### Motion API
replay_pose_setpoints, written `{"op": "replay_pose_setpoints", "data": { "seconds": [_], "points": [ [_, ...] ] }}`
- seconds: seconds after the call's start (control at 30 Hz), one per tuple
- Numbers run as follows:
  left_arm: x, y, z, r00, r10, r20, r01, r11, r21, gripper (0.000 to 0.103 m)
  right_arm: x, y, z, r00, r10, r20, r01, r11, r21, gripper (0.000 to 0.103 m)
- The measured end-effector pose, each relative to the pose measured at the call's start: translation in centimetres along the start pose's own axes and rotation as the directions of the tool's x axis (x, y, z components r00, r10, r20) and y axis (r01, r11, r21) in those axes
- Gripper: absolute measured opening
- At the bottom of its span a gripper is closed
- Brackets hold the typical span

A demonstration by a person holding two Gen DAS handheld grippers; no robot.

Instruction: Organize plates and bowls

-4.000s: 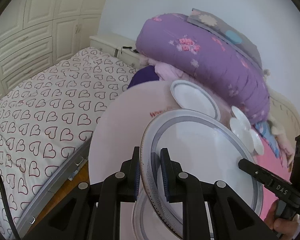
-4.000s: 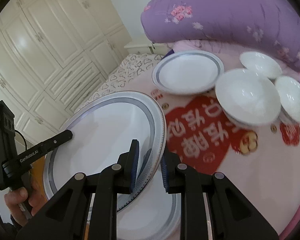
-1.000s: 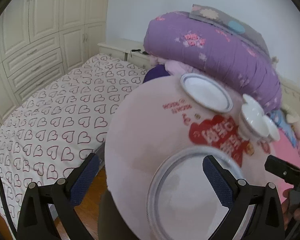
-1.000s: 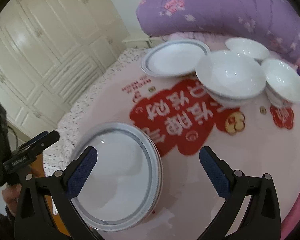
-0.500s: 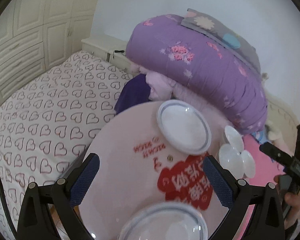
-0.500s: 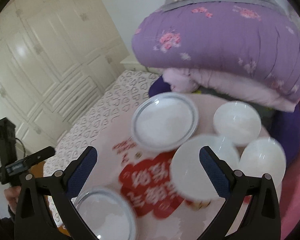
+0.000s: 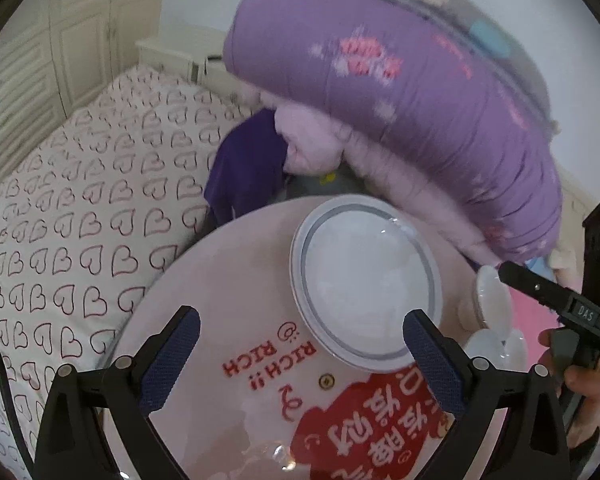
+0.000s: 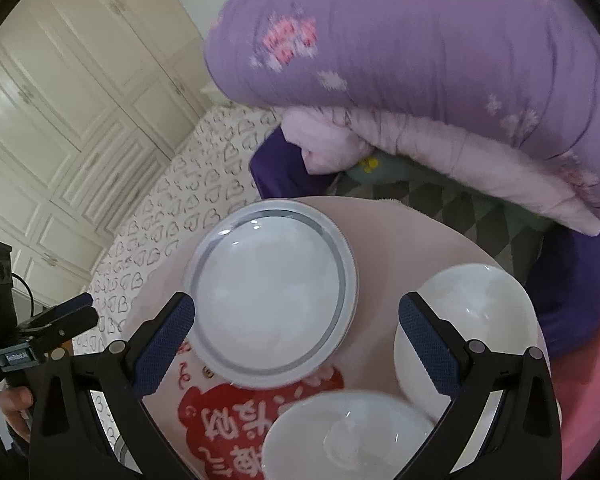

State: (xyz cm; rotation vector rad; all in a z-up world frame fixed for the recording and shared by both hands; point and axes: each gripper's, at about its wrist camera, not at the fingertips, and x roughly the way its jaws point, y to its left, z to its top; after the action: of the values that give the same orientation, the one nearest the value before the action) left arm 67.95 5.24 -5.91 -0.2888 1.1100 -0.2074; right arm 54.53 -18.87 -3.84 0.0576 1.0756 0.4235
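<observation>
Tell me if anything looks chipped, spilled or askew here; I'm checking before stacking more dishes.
Nothing stands out. The grey-rimmed plate lies flat and whole on the round table, and the white bowls sit upright beside it. No spill shows, though motion blur hides fine chips.

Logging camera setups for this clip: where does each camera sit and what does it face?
Left wrist: on the open left hand-held gripper, facing the grey-rimmed plate; the other gripper and a hand show at right.
Right wrist: on the open right hand-held gripper, facing that plate and bowls.
Shared: plate, round table, purple quilt.
</observation>
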Motion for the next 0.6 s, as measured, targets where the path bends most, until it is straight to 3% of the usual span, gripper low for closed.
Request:
{"op": "replay_pose_setpoints", "data": {
  "seconds": [0.27,0.6],
  "points": [
    [8.5,0.1,4.0,0.995,-0.009,-0.098,0.006,0.999,-0.036,0.093,4.7,-2.2,1.3,0.995,-0.027,-0.098,0.031,0.999,0.041,0.103],
    [13.0,1.1,4.6,0.988,-0.048,-0.143,0.037,0.996,-0.085,0.083,6.8,-2.2,2.1,0.991,-0.028,-0.134,0.031,0.999,0.025,0.098]
  ]
}}
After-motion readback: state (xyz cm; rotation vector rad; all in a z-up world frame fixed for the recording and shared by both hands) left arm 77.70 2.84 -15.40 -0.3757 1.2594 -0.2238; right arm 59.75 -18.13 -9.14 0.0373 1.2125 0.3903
